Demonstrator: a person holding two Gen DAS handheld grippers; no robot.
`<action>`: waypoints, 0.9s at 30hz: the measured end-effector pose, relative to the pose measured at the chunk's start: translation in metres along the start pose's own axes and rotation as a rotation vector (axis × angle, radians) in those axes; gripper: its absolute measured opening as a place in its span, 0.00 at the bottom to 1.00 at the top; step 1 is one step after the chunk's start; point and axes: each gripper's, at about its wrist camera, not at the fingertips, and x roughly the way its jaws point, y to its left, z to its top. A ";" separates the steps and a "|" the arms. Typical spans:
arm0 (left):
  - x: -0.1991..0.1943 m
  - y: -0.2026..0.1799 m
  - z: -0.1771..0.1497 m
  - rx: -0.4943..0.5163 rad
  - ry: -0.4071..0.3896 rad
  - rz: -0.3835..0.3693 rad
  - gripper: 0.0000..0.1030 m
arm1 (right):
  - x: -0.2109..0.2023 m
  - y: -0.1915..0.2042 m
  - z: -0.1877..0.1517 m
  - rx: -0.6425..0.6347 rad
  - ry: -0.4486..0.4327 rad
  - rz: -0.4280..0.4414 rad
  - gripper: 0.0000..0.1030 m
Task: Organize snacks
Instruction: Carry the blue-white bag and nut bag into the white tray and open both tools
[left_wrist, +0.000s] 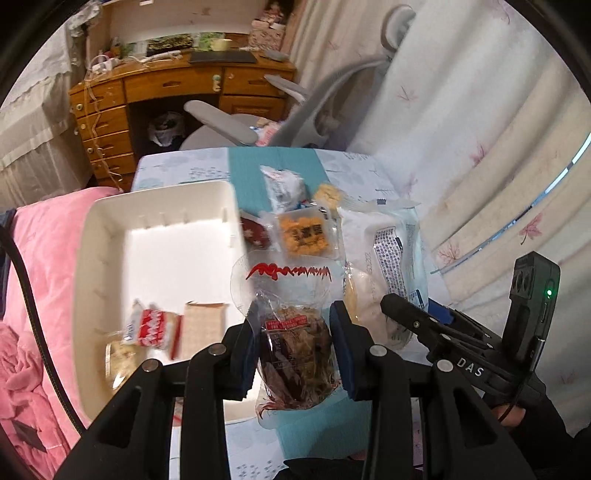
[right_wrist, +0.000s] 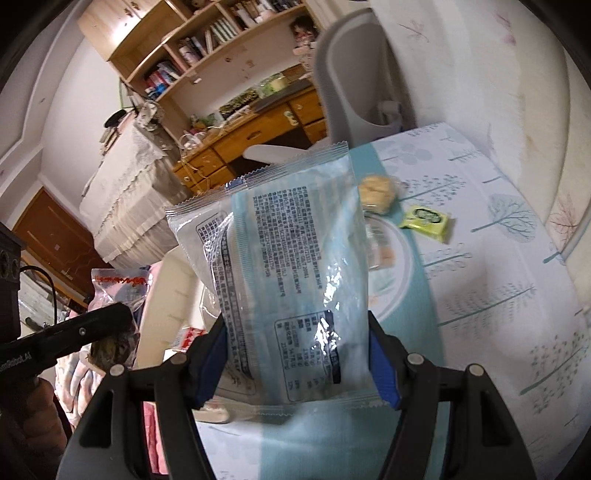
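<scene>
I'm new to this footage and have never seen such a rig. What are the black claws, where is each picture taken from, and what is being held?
No robot here: a person holds a two-finger gripper in each hand, each with a fisheye camera looking along its fingers. The left wrist view shows the left gripper shut on a clear packet of dark brown snack, above a white tray that holds a red-and-white packet. The right wrist view shows the right gripper shut on a pale blue printed packet. On the tablecloth lie a yellow-green packet and a round pastry.

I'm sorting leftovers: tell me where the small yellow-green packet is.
In the right wrist view, the yellow-green packet lies on the tablecloth, upper right, just right of a round pale pastry.
</scene>
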 end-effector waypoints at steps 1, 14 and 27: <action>-0.004 0.006 -0.002 -0.005 -0.006 0.003 0.33 | 0.000 0.006 -0.002 -0.004 0.000 0.007 0.66; -0.040 0.084 -0.022 -0.059 -0.051 0.071 0.22 | 0.025 0.090 -0.031 -0.077 0.020 0.106 0.66; -0.040 0.121 -0.029 -0.100 -0.018 0.129 0.23 | 0.062 0.136 -0.040 -0.141 0.120 0.120 0.74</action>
